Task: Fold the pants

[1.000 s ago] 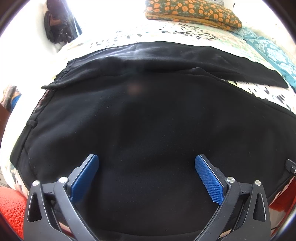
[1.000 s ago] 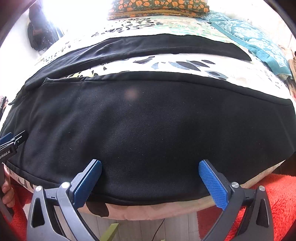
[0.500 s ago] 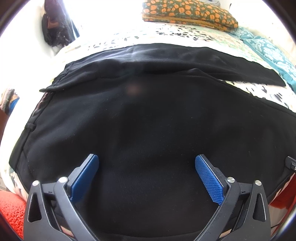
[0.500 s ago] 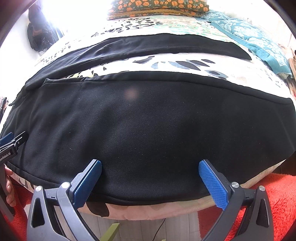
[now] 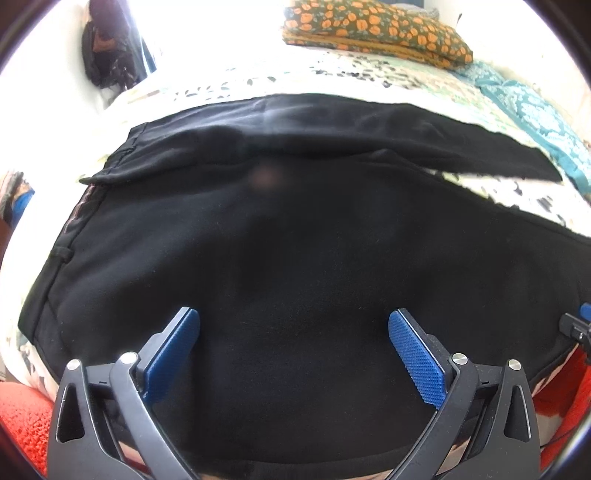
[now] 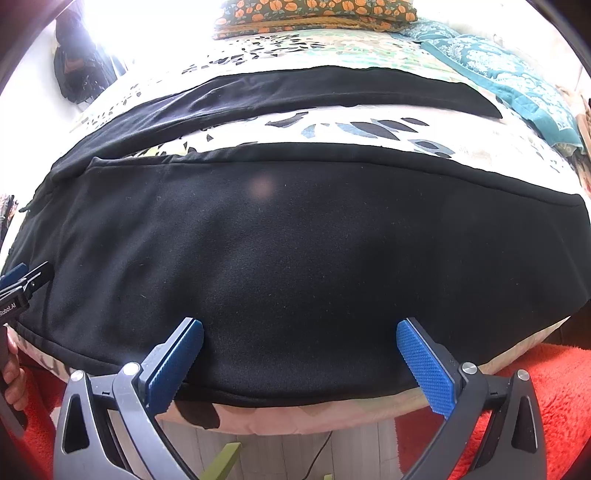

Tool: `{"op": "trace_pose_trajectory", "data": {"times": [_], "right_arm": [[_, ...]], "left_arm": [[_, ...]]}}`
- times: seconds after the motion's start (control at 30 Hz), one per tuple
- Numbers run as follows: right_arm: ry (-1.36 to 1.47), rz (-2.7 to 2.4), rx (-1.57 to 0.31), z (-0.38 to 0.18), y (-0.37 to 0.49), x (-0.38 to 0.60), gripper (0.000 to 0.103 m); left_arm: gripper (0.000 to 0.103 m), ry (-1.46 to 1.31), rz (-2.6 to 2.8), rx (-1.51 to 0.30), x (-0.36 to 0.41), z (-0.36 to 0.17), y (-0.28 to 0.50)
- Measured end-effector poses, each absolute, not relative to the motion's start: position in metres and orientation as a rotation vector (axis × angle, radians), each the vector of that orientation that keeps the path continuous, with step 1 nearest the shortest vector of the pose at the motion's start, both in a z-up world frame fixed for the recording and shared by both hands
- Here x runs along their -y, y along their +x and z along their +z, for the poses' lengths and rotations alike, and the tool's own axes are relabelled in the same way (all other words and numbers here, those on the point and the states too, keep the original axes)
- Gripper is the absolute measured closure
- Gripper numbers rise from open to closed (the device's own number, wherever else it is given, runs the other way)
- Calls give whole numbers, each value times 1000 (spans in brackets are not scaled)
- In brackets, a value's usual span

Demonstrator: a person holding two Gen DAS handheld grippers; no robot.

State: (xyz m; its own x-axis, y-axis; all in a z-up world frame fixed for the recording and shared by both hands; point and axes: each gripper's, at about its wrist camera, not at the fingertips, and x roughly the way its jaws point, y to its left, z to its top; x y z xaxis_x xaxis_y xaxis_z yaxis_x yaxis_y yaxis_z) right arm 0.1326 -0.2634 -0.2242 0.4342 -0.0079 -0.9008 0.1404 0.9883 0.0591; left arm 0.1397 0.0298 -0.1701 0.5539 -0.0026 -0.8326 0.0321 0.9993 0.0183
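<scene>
1. The black pants (image 6: pixel 295 251) lie spread flat across the leaf-print bedspread (image 6: pixel 332 125), with the waistband toward the left and the two legs running to the right; the near leg lies along the bed's front edge and the far leg (image 6: pixel 332 92) sits apart behind it, with a strip of bedspread showing between them.
2. The step in hand looks like the first fold: bringing one leg over onto the other.
3. To do it well, each gripper should pinch the near leg's outer seam edge, taking both layers of cloth.
4. The two ends should then rise together and travel at the same pace so the leg lands squarely on the far one without a twist or trapped crease.
5. The left gripper (image 5: pixel 293 325) hovers low over the seat and waist area, pointing across the bed, its blue-padded fingers (image 5: pixel 415 354) spread wide and holding nothing.
6. The right gripper (image 6: pixel 299 332) hangs over the near leg just inside its front edge, also aimed across the bed, its fingers (image 6: pixel 424 365) equally parted and empty.
7. An orange-flowered pillow (image 5: pixel 373 27) and a teal blanket (image 6: pixel 509 77) rest at the far side, well apart from the pants.
</scene>
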Motion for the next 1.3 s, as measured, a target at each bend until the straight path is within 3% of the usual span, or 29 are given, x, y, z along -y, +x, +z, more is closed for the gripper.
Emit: {"op": "trace_pose_trajectory", "data": {"times": [0.2, 1.3], "right_arm": [[153, -144, -967, -193, 126, 272, 0], [170, -109, -938, -189, 132, 272, 0]], "left_arm": [[1, 61, -36, -926, -24, -155, 131], [1, 85, 2, -931, -21, -149, 120]]}}
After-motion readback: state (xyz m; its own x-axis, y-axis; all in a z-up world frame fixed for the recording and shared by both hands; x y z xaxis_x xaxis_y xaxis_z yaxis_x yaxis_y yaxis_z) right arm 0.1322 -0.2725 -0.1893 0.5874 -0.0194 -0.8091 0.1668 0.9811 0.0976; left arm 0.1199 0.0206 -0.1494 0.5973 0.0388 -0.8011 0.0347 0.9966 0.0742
